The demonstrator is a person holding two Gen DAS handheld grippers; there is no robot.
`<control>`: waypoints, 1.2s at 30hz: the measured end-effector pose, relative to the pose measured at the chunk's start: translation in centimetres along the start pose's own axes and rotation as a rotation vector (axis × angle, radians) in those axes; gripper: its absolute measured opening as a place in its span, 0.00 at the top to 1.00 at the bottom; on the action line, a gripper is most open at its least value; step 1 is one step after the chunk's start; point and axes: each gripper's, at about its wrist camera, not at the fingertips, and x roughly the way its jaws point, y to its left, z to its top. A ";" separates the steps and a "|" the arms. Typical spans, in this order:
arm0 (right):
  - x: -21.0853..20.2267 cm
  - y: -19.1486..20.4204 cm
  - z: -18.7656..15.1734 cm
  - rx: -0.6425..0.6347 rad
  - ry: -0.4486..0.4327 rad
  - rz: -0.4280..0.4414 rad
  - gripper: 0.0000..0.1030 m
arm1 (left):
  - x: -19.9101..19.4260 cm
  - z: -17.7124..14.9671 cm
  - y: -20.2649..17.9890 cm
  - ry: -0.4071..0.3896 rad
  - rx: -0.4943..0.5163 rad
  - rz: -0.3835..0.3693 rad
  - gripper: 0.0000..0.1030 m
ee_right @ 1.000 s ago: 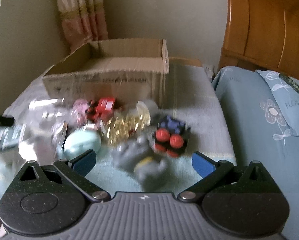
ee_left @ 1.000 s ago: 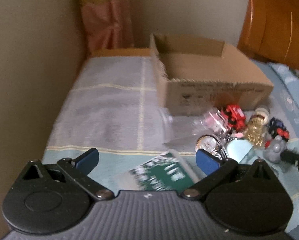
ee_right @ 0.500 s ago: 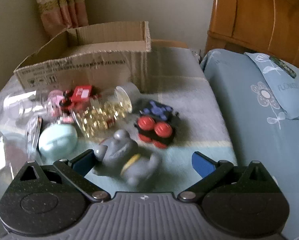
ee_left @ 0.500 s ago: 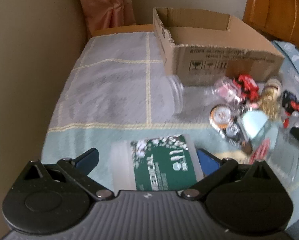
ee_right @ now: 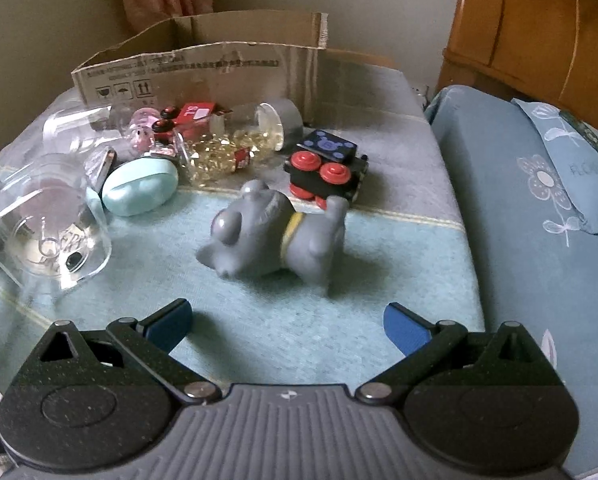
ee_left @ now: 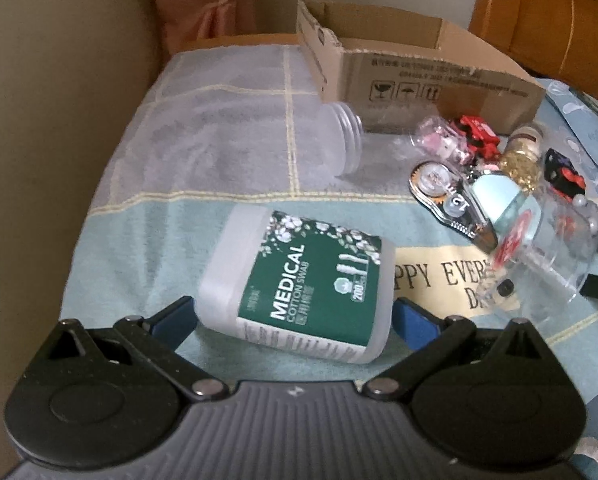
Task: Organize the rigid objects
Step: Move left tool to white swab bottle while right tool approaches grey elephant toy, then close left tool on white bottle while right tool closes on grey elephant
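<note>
Lying flat, swab box [ee_left: 303,288] points lid-end away-left between open left tool [ee_left: 295,318].

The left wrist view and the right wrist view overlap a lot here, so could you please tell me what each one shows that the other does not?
Only the left wrist view shows the medical cotton swab box, lying between the open left gripper. Only the right wrist view shows the grey elephant toy whole, ahead of the open right gripper, and the blue pillow. Both show the cardboard box, mint case and black toy train.
</note>
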 end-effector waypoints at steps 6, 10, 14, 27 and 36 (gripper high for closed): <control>0.5 0.6 0.3 -0.016 -0.031 0.014 0.00 | 0.9 0.2 -0.4 -0.004 0.034 -0.001 0.01; 0.8 0.6 0.5 0.001 -0.059 -0.002 0.00 | 0.8 0.1 -0.3 -0.004 0.046 -0.010 0.00; 0.8 0.7 -0.1 0.007 -0.108 -0.009 0.00 | 0.8 -0.1 -0.1 -0.021 0.058 -0.018 0.00; 2.0 1.1 1.5 0.039 -0.084 -0.038 0.00 | 1.3 0.9 -0.5 -0.037 0.112 -0.037 0.00; 2.3 1.1 2.1 0.049 -0.061 -0.046 0.00 | 1.3 1.3 -1.1 -0.047 0.190 -0.038 0.02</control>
